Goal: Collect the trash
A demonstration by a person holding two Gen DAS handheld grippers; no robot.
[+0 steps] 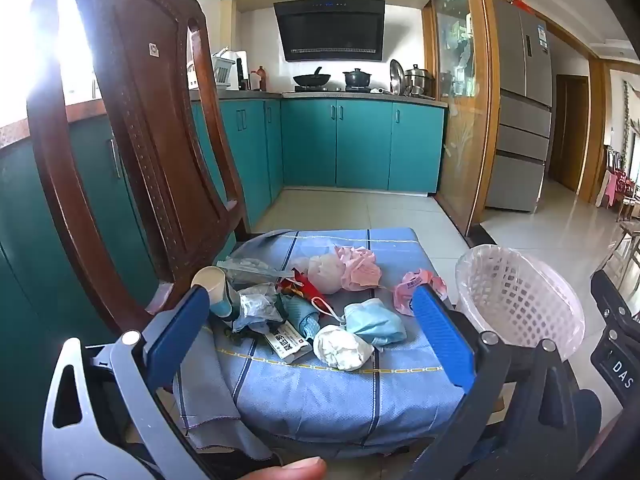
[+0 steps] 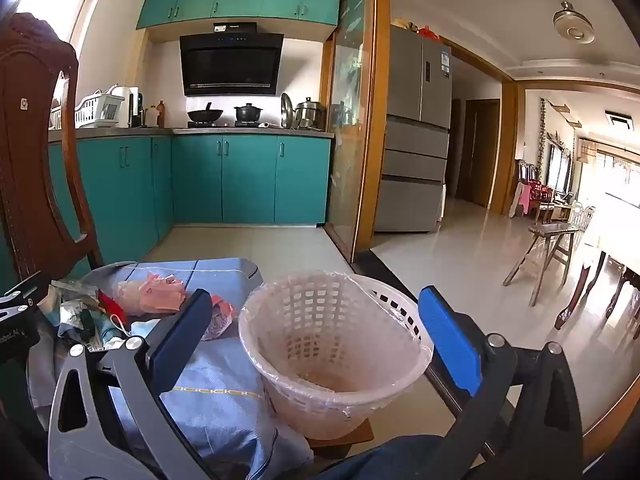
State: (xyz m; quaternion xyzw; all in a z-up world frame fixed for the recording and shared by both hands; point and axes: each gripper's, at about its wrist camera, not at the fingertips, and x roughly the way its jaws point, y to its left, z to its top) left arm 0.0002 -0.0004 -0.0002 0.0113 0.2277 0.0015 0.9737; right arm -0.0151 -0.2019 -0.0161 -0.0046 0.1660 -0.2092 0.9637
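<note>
Trash lies heaped on a blue checked cloth: a paper cup, a blue face mask, a white crumpled tissue, pink crumpled bags, a red wrapper and a small printed box. My left gripper hangs open just before the heap, its blue pads wide apart with nothing between them. A white mesh basket lined with a thin bag stands right of the cloth. My right gripper is open in front of the basket, holding nothing.
A carved wooden chair back rises close on the left of the cloth. Teal kitchen cabinets stand behind, across a tiled floor. A grey fridge and a wooden stool are off to the right.
</note>
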